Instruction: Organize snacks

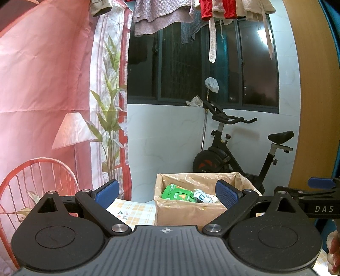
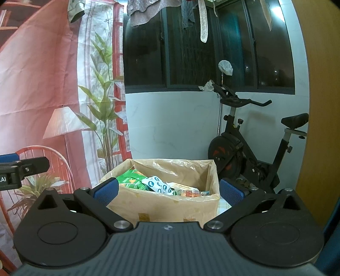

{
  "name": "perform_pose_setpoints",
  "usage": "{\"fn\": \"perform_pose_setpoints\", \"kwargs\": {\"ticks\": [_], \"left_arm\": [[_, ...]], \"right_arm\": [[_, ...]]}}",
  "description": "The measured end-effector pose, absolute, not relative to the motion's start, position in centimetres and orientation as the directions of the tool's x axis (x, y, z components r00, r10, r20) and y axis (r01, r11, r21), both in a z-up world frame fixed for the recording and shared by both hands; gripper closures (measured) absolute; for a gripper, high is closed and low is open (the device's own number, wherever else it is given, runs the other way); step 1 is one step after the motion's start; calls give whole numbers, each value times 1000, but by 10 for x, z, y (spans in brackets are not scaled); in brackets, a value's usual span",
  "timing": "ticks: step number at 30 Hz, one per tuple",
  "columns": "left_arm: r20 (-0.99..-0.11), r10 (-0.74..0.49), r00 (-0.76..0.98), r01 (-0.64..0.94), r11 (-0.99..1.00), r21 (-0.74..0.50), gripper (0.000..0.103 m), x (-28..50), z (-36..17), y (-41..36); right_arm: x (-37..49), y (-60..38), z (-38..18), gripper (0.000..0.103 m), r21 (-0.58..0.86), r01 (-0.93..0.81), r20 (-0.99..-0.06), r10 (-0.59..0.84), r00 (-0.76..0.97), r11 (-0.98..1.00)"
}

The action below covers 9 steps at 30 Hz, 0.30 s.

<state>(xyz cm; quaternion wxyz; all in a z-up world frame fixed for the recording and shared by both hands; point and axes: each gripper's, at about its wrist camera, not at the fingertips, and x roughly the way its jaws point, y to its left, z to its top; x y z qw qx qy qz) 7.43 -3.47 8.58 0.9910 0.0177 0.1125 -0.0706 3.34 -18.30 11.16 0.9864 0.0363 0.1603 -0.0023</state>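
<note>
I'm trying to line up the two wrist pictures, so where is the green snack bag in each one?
Left wrist: green snack bag at the cardboard box's left side, centre frame.
Right wrist: green snack bag at the box's back left, left of centre.
Shared landmark: exercise bike, behind on the right.

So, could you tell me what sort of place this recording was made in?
Probably a home's enclosed balcony or utility corner: laundry hangs overhead before a dark window, an exercise bike stands by the wall, and a cardboard box of snacks sits on a checked tablecloth.
</note>
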Motion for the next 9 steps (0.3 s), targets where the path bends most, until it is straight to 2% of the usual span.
{"fn": "perform_pose_setpoints", "kwargs": {"ticks": [9], "left_arm": [[-206, -154, 966, 164, 986, 33, 5, 71, 82, -36]], "right_arm": [[35, -179, 108, 0, 72, 20, -325, 5, 946, 997]]}}
